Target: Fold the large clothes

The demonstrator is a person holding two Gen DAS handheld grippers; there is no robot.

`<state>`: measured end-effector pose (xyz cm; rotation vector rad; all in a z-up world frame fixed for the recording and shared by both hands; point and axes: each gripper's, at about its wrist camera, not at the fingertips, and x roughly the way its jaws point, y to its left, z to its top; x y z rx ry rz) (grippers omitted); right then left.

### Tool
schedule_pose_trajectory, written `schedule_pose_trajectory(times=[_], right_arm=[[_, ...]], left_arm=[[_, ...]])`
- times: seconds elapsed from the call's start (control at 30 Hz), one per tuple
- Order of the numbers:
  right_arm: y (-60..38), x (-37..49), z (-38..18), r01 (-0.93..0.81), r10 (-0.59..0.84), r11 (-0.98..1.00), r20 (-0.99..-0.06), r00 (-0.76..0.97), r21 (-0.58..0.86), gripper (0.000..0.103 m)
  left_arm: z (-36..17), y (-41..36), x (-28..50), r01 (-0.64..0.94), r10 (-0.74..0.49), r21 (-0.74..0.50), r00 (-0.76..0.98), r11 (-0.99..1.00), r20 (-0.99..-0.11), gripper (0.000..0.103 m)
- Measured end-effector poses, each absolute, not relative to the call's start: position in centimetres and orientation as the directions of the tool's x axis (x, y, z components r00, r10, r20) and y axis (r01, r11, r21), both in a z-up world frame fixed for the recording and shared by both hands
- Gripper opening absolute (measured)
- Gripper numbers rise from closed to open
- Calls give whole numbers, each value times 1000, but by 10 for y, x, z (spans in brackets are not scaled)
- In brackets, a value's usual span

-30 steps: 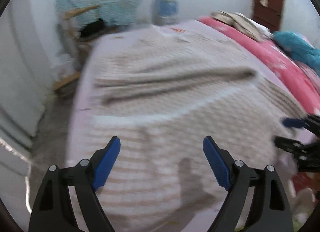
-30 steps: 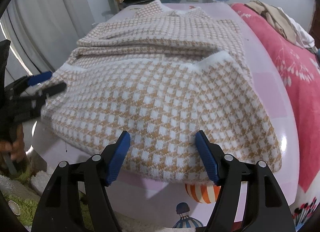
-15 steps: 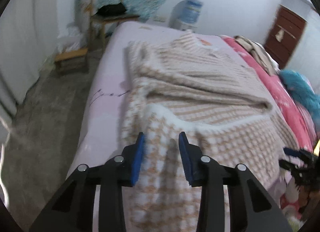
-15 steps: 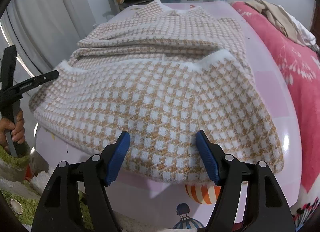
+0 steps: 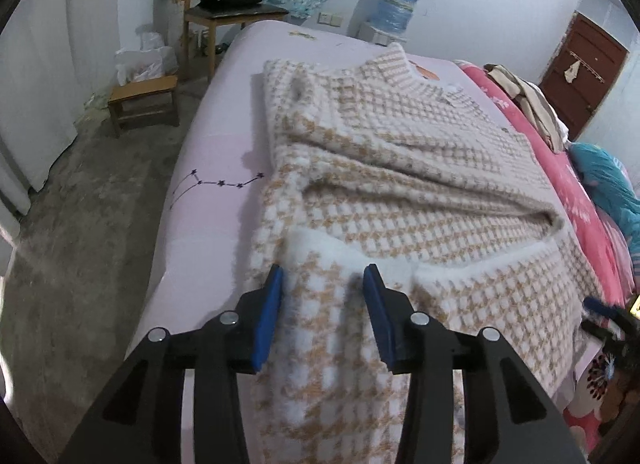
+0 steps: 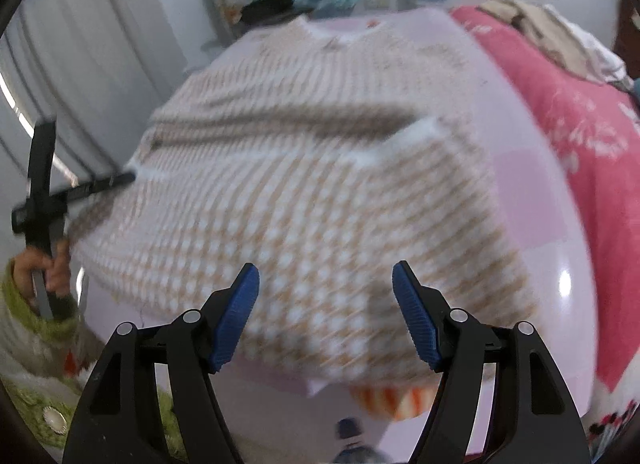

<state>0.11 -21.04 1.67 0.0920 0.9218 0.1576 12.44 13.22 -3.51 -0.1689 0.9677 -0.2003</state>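
A beige-and-white houndstooth sweater (image 5: 420, 191) lies spread on the lilac bed (image 5: 208, 191), its lower part folded up over the body. My left gripper (image 5: 322, 284) is at the sweater's near left corner. Thick fabric fills the narrow gap between its blue pads, and the jaws are opening slightly. The right wrist view shows the left gripper (image 6: 129, 176) from the side, its tip at that corner, with a hand (image 6: 44, 268) holding it. My right gripper (image 6: 325, 280) stands open over the sweater's (image 6: 320, 191) near hem, nothing between its pads. It shows small (image 5: 600, 312) at the left wrist view's right edge.
A pink blanket (image 6: 580, 123) with a pile of clothes runs along the bed's right side. Beyond the bed stand a wooden chair (image 5: 228, 11), a low stool (image 5: 144, 99) and a water dispenser (image 5: 394, 3). A brown door (image 5: 580, 71) is at the far right.
My left gripper swung from over the sweater's middle to its left corner and narrowed its jaws around the fabric. The right gripper's view has turned blurry; its jaws kept their width.
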Motion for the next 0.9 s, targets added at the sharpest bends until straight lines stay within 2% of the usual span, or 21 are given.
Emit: schedule_pose_trajectory(times=[0.13, 0.3, 0.33, 0.4, 0.43, 0.47, 0.5, 0.6, 0.73, 0.9], right_arm=[[-239, 22, 34, -19, 100, 993, -749, 655, 116, 66], [-254, 60, 29, 22, 31, 998, -750, 661, 61, 54], [-256, 69, 23, 32, 10, 999, -762, 647, 40, 49], [-258, 79, 10, 40, -13, 999, -794, 608, 14, 32], [-259, 81, 3, 30, 11, 999, -813, 583, 34, 13], [-259, 80, 1, 26, 27, 998, -818, 574, 51, 6], [-258, 77, 1, 26, 27, 998, -816, 577, 51, 6], [-258, 67, 18, 50, 6, 998, -788, 615, 47, 5], [-269, 64, 55, 86, 3, 992, -713, 701, 89, 4], [-280, 81, 57, 117, 6, 984, -690, 724, 132, 4]], left_arm=[[-36, 129, 123, 104, -228, -206, 555, 973, -800, 33], [-38, 130, 124, 92, -216, -199, 560, 976, -800, 26], [-38, 130, 124, 91, -212, -195, 564, 977, -798, 25], [-37, 130, 122, 93, -207, -188, 571, 978, -794, 18], [-35, 129, 120, 99, -205, -182, 582, 978, -787, 15], [-32, 128, 117, 107, -207, -179, 590, 978, -780, 12], [-26, 127, 115, 116, -207, -172, 605, 978, -769, 10], [2, 138, 115, 122, -314, -311, 640, 943, -702, 8], [42, 129, 126, 182, -265, -196, 745, 964, -612, 8], [26, 110, 164, 185, -178, -55, 760, 981, -626, 8]])
